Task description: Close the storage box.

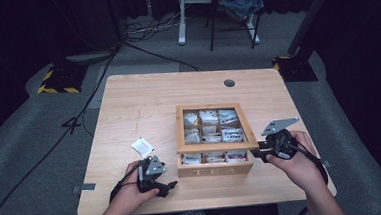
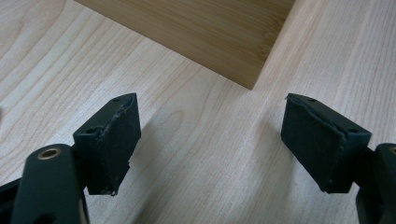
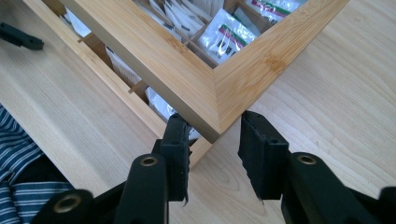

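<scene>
Tabletop [image 1: 143, 100] light wood, wooden tea box [image 1: 215, 170] at centre of high view, compartments full of tea bags [image 1: 231, 133]. Framed lid [image 1: 216, 147] raised at front. Right gripper [image 1: 262, 149] at lid's front right corner; in right gripper view, jaws straddle that corner [image 3: 215, 122], contact uncertain. Left gripper [image 1: 167, 188] lower left of box, jaws wide apart, empty. Loose tea bag [image 1: 142, 146] on tabletop left of box.
</scene>
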`<state>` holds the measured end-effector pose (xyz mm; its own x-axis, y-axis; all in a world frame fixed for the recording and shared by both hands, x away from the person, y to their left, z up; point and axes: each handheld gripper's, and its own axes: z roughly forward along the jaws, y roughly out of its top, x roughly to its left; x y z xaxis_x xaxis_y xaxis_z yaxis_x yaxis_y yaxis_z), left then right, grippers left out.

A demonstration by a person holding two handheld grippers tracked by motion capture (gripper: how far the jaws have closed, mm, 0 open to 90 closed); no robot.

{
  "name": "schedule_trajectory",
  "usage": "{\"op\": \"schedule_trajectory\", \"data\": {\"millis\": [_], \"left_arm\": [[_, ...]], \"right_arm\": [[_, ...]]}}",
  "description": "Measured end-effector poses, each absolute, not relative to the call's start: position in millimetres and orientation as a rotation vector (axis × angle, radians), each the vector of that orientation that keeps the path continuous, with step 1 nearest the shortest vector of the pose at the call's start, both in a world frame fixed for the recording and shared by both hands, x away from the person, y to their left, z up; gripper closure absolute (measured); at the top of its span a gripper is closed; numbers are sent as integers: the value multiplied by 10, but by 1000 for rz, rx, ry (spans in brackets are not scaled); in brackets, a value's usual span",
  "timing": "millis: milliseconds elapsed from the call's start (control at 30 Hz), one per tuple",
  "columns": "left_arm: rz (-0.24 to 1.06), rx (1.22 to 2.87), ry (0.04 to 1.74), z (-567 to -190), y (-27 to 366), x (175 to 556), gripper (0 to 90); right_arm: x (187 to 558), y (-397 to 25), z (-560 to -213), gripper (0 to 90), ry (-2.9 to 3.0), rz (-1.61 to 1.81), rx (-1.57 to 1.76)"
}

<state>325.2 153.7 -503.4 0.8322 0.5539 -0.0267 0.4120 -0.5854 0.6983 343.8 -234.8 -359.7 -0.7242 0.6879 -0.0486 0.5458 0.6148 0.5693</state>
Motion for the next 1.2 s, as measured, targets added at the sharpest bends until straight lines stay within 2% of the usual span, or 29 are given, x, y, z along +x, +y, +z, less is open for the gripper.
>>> {"op": "schedule_trajectory", "data": {"millis": [1033, 1200], "left_arm": [[251, 2279, 703, -5034, 1538, 3252, 207], [251, 2279, 702, -5034, 1538, 3252, 206]], "right_arm": [[3522, -2262, -3822, 583, 2747, 607, 1009], [3525, -2248, -3847, 553, 2757, 581, 996]]}}
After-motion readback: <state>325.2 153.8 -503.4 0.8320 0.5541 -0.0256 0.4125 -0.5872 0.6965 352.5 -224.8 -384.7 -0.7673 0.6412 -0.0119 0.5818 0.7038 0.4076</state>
